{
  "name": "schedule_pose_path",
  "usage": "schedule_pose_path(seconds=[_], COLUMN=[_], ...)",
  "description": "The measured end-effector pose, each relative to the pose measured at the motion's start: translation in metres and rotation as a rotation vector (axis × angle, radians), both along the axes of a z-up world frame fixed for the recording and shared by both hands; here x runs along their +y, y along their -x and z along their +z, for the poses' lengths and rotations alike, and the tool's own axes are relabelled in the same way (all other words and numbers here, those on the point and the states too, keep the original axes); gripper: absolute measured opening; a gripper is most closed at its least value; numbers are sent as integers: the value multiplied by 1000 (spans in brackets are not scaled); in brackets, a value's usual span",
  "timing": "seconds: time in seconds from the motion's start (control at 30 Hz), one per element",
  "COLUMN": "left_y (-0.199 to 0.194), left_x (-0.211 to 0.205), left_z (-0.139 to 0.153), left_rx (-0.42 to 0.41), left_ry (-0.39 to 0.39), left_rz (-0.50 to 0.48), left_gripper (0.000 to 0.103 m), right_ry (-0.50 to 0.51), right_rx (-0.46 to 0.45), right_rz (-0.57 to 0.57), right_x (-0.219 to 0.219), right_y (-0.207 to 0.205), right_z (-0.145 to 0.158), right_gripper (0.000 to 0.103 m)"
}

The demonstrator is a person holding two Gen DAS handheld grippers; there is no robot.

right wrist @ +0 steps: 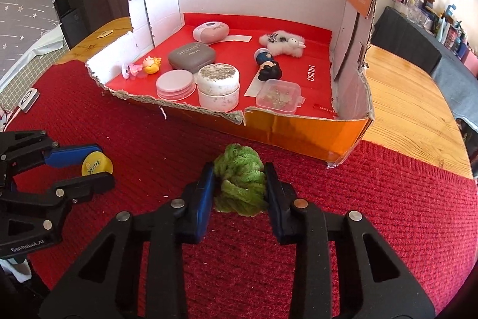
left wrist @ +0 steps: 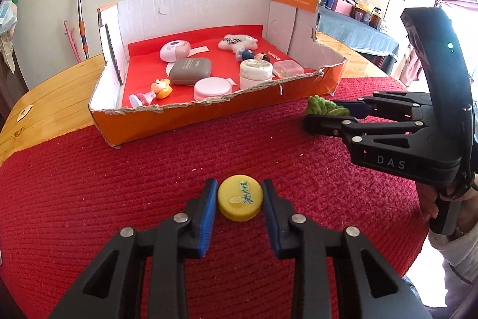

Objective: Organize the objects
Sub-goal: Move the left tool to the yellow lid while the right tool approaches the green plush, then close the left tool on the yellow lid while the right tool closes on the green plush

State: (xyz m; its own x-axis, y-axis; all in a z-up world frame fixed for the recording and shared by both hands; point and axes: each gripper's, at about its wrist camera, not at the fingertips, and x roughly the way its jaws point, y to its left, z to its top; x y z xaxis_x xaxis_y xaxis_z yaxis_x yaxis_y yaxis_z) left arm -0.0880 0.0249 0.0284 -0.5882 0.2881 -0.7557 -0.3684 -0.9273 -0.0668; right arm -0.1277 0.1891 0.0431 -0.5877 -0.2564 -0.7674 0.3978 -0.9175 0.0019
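Note:
My left gripper [left wrist: 240,193] is shut on a yellow bottle cap [left wrist: 240,197] just above the red knitted mat [left wrist: 149,184]; it also shows in the right wrist view [right wrist: 98,168] with the cap [right wrist: 97,165] between its pads. My right gripper [right wrist: 240,184] is shut on a green fuzzy yarn toy [right wrist: 240,184], close to the front wall of the orange cardboard box [right wrist: 298,130]. In the left wrist view the right gripper [left wrist: 325,111] holds the green toy [left wrist: 321,105] at the box's [left wrist: 179,115] right front corner.
The box holds a white jar [right wrist: 219,85], a grey case [right wrist: 191,56], a pink round tin [right wrist: 174,85], a pink case [right wrist: 210,32], a plush sheep [right wrist: 282,44], small figurines [right wrist: 269,66] and a clear plastic box [right wrist: 279,96]. Bare wooden table [right wrist: 403,97] lies right of the box.

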Motion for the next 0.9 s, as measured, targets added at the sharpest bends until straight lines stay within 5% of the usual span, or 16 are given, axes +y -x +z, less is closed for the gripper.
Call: schedule_pose_path(seconds=[0.47,0.9], left_y=[-23,-33], left_x=[-4,-10], left_z=[28,42], left_rx=[62,90], left_ry=[-22,-35], left_rz=[-4,3], left_gripper=[31,31], right_ry=[77,82], right_rx=[61,52], right_rz=[39,54], right_x=[0,-3], right_y=[-37,-46], right_z=[38,37], right_gripper=[30,30])
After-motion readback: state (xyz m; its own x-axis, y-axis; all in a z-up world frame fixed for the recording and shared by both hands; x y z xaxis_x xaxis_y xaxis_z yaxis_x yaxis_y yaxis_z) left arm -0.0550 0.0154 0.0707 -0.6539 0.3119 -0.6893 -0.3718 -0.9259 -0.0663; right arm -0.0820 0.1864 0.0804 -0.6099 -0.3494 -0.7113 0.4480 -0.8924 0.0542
